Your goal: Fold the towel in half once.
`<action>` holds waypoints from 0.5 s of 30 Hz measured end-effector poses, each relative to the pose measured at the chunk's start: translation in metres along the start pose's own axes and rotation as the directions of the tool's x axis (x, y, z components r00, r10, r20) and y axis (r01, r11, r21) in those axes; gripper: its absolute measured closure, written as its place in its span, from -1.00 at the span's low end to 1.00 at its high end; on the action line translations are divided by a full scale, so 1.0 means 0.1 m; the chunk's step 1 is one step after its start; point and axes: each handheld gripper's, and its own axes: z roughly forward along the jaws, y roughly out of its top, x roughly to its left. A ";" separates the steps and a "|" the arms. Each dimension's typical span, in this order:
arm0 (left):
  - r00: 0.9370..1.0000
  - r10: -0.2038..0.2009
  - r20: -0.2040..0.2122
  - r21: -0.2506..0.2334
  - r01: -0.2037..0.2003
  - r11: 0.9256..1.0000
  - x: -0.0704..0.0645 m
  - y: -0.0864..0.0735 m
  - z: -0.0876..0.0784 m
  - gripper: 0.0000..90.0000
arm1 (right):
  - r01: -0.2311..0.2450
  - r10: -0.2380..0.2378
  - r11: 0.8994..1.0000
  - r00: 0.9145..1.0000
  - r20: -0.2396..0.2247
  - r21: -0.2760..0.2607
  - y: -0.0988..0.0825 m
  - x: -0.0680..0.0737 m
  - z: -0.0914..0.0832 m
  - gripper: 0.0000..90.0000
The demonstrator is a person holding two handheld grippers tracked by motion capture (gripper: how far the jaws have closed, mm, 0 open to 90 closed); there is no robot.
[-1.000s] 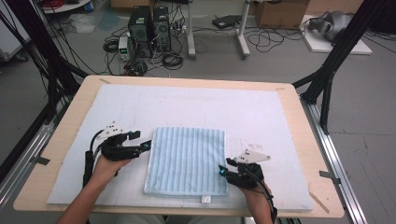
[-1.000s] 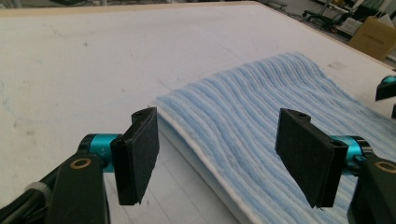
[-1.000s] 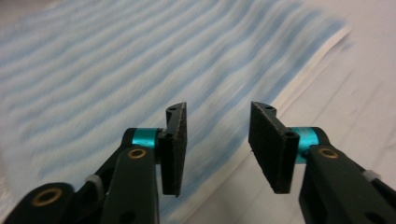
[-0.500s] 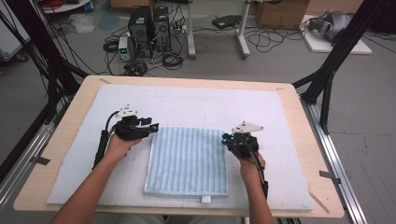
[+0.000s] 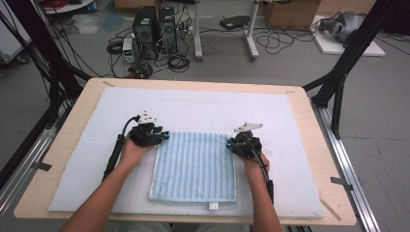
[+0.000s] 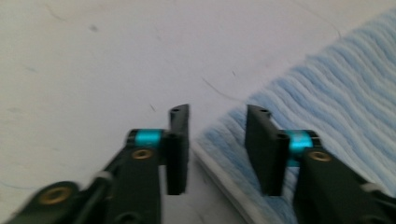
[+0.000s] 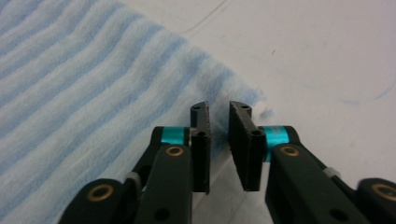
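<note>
Nearest the person, the two forearms come in from the bottom edge of the high view, one on each side of a blue striped towel (image 5: 194,166). The towel lies flat and folded on a white mat (image 5: 77,174) that covers most of the table (image 5: 38,193); a small white tag (image 5: 212,206) sticks out from its near edge.

The left tool (image 5: 164,137) sits at the towel's far left corner. In the left gripper view (image 6: 217,140) its jaws stand apart with a clear gap, and the towel's corner lies under and between them; one jaw is over the bare mat, the other over the striped cloth. The jaws have just been closing, but the pads do not press on the cloth, so the tool is open around the corner rather than gripping it.

The right tool (image 5: 231,144) sits at the towel's far right corner. In the right gripper view (image 7: 219,140) its jaws are close together with only a narrow slit, and the towel's corner (image 7: 233,93) lies in front of and under the tips. They have just been opening a little. Whether the cloth is pinched cannot be told.

Farther off, the mat is bare up to the table's far edge. Beyond the table, computer towers (image 5: 154,26) and loose cables (image 5: 179,60) rest on the floor.
</note>
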 end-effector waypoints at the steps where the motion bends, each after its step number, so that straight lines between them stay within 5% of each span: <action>1: 1.000 -0.004 -0.003 -0.018 0.004 1.000 0.03 0.02 -0.02 0.26 | -0.004 0.004 1.000 1.000 -0.002 -0.014 0.03 -0.02 -0.01 0.65; 4: 1.000 -0.029 -0.002 -0.004 0.029 1.000 0.10 0.07 0.03 0.20 | -0.025 0.026 0.999 1.000 0.004 -0.044 0.15 -0.09 -0.01 0.43; 7: 0.995 -0.095 0.015 0.038 0.094 0.995 0.14 0.02 0.14 0.03 | -0.058 0.059 0.998 0.998 0.030 -0.009 0.23 -0.14 0.09 0.23; 11: 0.997 -0.075 0.004 0.068 0.075 0.995 0.13 -0.01 0.18 0.03 | -0.075 0.074 0.996 0.997 0.028 0.050 0.19 -0.19 0.22 0.25; 13: 1.000 -0.028 0.012 0.076 0.027 0.997 0.13 -0.01 0.15 0.29 | -0.111 0.110 0.993 0.994 0.008 0.042 0.17 -0.22 0.22 0.41; 14: 0.996 -0.050 0.079 0.071 0.045 0.996 0.13 -0.02 0.16 0.65 | -0.109 0.110 0.993 0.994 -0.020 0.040 0.17 -0.23 0.21 0.78; 15: 0.997 -0.007 0.071 0.069 0.002 0.998 0.09 -0.01 0.17 0.90 | -0.105 0.107 0.994 0.991 -0.075 0.038 0.17 -0.23 0.22 0.88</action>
